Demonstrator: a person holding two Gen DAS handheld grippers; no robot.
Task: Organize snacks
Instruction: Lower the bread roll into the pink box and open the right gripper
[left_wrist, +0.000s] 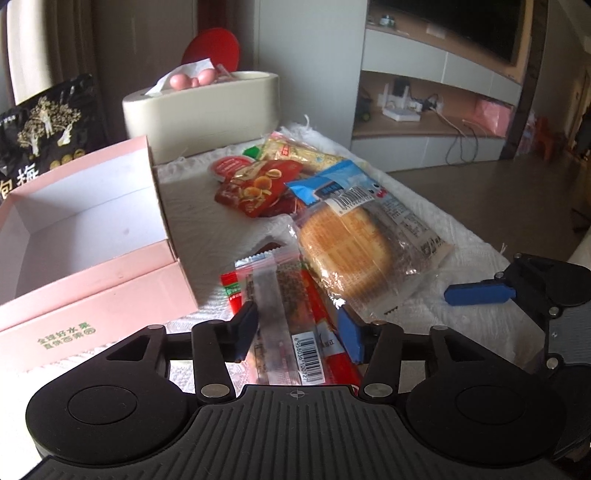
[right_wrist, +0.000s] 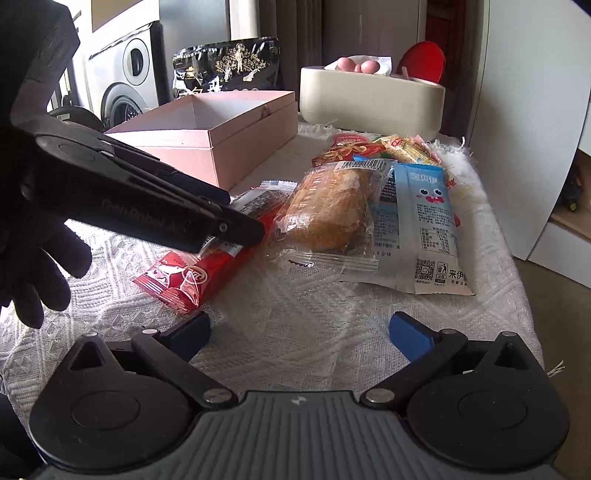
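Observation:
An open pink box (left_wrist: 92, 236) (right_wrist: 207, 129) stands empty on the white cloth at the left. Snack packets lie beside it: a long red sausage packet (left_wrist: 291, 314) (right_wrist: 195, 277), a clear-wrapped bread (left_wrist: 347, 243) (right_wrist: 328, 210), a blue packet (right_wrist: 432, 221) and red and yellow packets (left_wrist: 258, 188) behind. My left gripper (left_wrist: 299, 332) straddles the red sausage packet with its blue fingers on either side, jaws part closed, pads at the packet's edges. My right gripper (right_wrist: 299, 332) is open and empty above bare cloth in front of the snacks.
A cream tissue holder (left_wrist: 207, 110) (right_wrist: 373, 99) with pink balls stands behind the snacks. A black bag (left_wrist: 44, 125) (right_wrist: 229, 66) stands behind the box. The table's right edge drops to the floor (left_wrist: 480, 192).

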